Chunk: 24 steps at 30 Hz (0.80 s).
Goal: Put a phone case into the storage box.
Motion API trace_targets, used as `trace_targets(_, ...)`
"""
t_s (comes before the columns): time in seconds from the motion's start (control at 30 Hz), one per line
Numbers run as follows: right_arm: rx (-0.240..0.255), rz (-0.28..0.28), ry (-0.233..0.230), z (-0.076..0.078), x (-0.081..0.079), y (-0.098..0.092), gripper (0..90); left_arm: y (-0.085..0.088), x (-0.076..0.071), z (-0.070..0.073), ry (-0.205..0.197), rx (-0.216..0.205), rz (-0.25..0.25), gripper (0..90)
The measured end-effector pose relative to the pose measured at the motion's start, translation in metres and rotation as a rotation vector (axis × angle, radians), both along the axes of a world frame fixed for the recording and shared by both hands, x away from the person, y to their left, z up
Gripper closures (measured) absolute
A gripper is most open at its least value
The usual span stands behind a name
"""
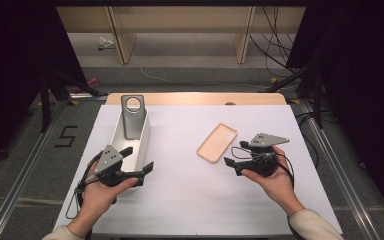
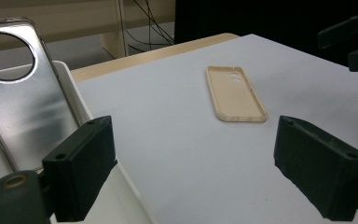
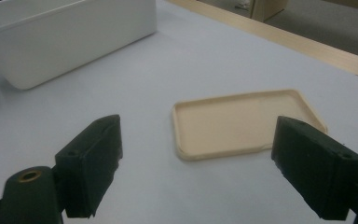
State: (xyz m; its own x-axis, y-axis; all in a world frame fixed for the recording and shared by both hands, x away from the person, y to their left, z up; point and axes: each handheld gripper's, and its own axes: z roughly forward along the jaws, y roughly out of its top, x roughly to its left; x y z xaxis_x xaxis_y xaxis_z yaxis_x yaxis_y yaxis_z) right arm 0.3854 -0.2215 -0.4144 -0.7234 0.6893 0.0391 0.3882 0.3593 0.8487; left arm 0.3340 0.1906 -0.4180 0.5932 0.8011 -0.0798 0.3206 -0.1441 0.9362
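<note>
A beige phone case (image 1: 217, 142) (image 2: 235, 93) (image 3: 242, 121) lies hollow side up on the white table cover, right of centre. A silver phone case (image 1: 132, 117) (image 2: 23, 107) with a round camera hole leans upright in the far end of a white bin (image 1: 145, 142) (image 2: 74, 88) (image 3: 70, 42). My left gripper (image 1: 139, 158) (image 2: 191, 140) hangs open over the bin's near right corner, nothing between its jaws. My right gripper (image 1: 235, 153) (image 3: 198, 126) stands open just right of the beige case, pointing at its near end without touching it. It also appears as the dark jaws (image 2: 354, 37) at the far right.
The wooden table edge (image 1: 195, 98) runs along the far side. Beyond it stand wooden shelf legs (image 1: 122, 45) and loose cables (image 1: 275, 45) on the floor. Dark stands (image 1: 45, 95) flank the table, and a "5" mark (image 1: 66, 136) is on the floor at left.
</note>
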Motion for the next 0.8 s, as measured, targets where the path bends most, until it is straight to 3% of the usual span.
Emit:
trace_targets(0.1,-0.004,0.005,0.012,0.0,0.003,0.003,20.1,-0.001,0.0,0.0,0.0,-0.007,-0.001,13.4)
trace_targets(0.17,-0.01,0.009,0.015,0.0,0.004,0.006,27.1,-0.001,-0.001,0.0,-0.002,-0.002,0.0,13.9)
trace_targets(0.27,-0.032,0.015,0.017,0.002,0.006,0.011,44.3,-0.002,-0.001,-0.001,0.003,0.005,0.0,14.0)
trace_targets(0.4,-0.11,0.001,0.046,0.003,0.01,0.018,73.2,-0.006,-0.003,-0.001,0.008,0.013,-0.008,14.6)
trace_targets(0.43,-0.141,-0.002,0.07,0.002,0.011,0.021,79.3,-0.008,-0.003,-0.001,0.008,0.012,-0.009,14.7)
trace_targets(0.5,-0.158,-0.015,0.122,0.001,0.016,0.025,88.0,-0.01,-0.004,-0.001,0.005,0.016,-0.018,14.8)
trace_targets(0.63,-0.192,-0.027,0.175,-0.003,0.026,0.034,90.0,-0.011,-0.004,-0.003,0.011,0.023,-0.026,14.9)
trace_targets(0.8,-0.227,-0.022,0.209,-0.011,0.042,0.05,90.0,-0.01,-0.003,-0.004,0.015,0.018,-0.02,14.9)
